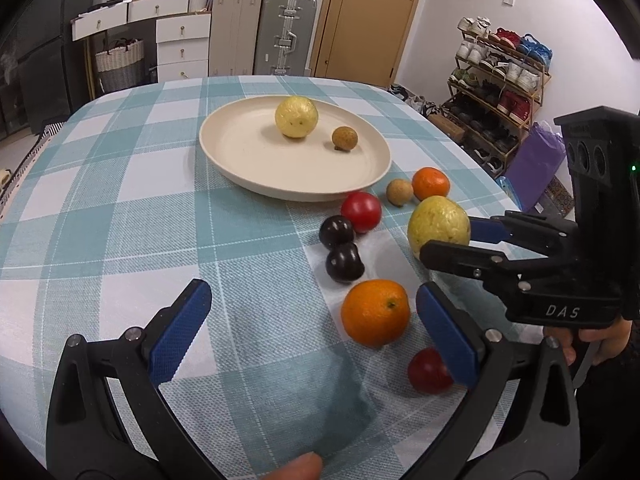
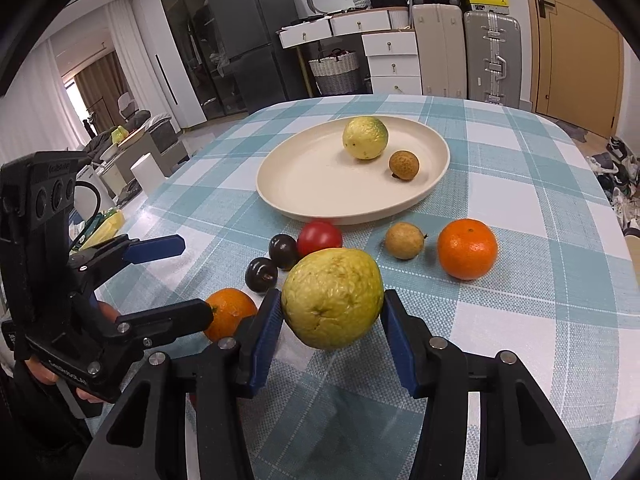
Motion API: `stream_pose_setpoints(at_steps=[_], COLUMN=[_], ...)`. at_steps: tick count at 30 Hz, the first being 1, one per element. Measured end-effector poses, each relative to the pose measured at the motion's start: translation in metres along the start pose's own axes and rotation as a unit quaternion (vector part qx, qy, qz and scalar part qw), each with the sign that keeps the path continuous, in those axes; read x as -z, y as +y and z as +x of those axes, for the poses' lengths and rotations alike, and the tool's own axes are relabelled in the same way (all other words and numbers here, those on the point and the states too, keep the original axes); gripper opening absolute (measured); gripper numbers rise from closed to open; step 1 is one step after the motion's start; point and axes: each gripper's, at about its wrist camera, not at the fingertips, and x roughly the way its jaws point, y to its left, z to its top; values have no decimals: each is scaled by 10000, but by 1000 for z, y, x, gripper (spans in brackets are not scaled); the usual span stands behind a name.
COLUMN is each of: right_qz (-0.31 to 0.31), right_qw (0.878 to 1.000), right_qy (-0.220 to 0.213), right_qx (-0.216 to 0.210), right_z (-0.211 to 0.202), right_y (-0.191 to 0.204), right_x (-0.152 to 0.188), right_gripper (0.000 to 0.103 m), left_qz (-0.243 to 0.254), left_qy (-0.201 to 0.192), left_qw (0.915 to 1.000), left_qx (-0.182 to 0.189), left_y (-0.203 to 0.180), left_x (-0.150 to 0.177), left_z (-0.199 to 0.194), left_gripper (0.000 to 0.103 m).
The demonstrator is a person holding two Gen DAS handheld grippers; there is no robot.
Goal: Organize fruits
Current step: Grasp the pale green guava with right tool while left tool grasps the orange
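Note:
A cream plate [image 1: 248,168] [image 2: 312,184] holds a yellow guava [image 1: 296,116] [image 2: 365,137] and a small brown longan [image 1: 344,137] [image 2: 404,164]. My right gripper [image 2: 329,320] [image 1: 448,236] is shut on a second yellow guava [image 2: 332,298] [image 1: 438,226], held just above the cloth. My left gripper [image 1: 312,320] [image 2: 192,280] is open and empty, low over the table, with an orange [image 1: 375,312] [image 2: 230,312] between its fingers. Loose beside the plate lie a red tomato [image 1: 362,211] [image 2: 319,238], two dark plums [image 1: 344,262] [image 2: 261,274], another longan [image 1: 399,192] [image 2: 404,240], a second orange [image 1: 431,183] [image 2: 467,249] and a red fruit [image 1: 428,370].
The table wears a teal and white checked cloth [image 1: 120,200] [image 2: 540,200]. A shoe rack [image 1: 496,92] stands beyond its right edge, suitcases [image 1: 284,32] and drawers [image 1: 182,46] behind it.

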Motion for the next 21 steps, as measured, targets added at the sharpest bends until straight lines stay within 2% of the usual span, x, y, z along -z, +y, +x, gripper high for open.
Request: stream_pose_setpoints(at_steps=[8,11,13,18,21], right_qz=[4,4,3,20,28], right_qw=[10000,10000,10000,10000,10000], right_qy=[-19,-27,-32,-23,-28], right_qx=[11,4,-5,1,4], right_z=[-1,-1,-1,-2,-2], right_y=[-1,0,0,-2,-2], right_x=[1,1,1,1,1], right_gripper=[51,51,51,51,51], left_qz=[-20,-17,4,91,137], left_qy=[250,351,437,432,450], left_qw=[9995,9989,9983,9974,9966], left_qx=[175,297,385,569,678], left_y=[-4,-5,-7,-13,-15], left_x=[3,2,3,3,3], left_z=[8,12,14,13,13], left_gripper=[101,87,74,69,60])
